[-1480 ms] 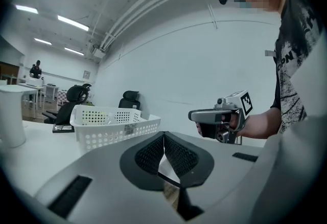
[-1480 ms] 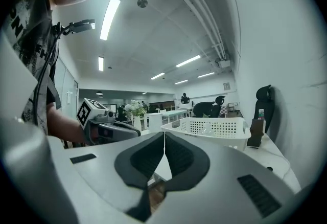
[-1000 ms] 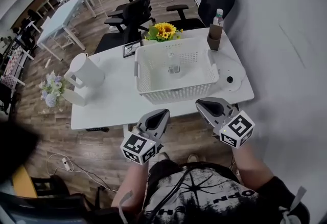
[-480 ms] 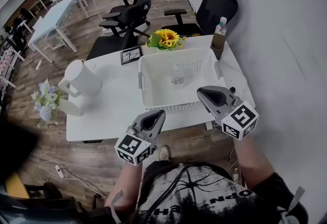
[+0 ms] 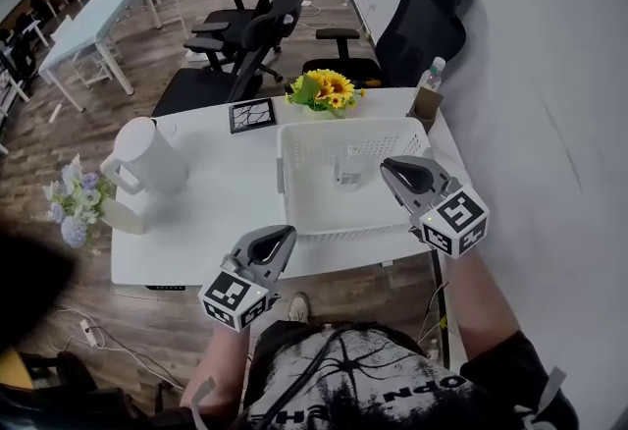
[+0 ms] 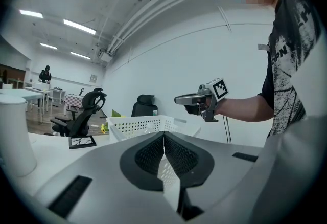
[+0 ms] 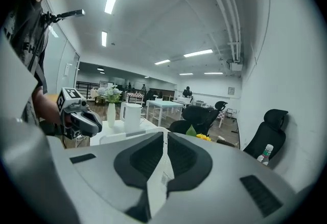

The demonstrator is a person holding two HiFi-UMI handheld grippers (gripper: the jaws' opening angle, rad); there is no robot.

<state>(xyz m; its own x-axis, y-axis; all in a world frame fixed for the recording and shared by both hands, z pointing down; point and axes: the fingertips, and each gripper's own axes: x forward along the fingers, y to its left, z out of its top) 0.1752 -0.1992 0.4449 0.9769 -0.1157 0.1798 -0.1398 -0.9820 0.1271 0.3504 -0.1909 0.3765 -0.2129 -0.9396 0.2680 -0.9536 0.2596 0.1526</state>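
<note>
My left gripper hangs shut and empty just off the near edge of the white table, left of the white perforated basket. My right gripper is also shut with nothing in it, held above the basket's right side. A small clear object lies inside the basket. In the left gripper view the shut jaws face the basket, with the right gripper raised beyond it. The right gripper view looks across at the left gripper.
On the table stand a white kettle, a white mug, a vase of pale flowers, a dark framed picture, sunflowers and a bottle in a brown holder. Black office chairs stand behind the table, and a wall runs along the right.
The right gripper has moved forward and up, over the basket. The left gripper has sunk back to the near table edge. The head view has shifted closer to the table.
</note>
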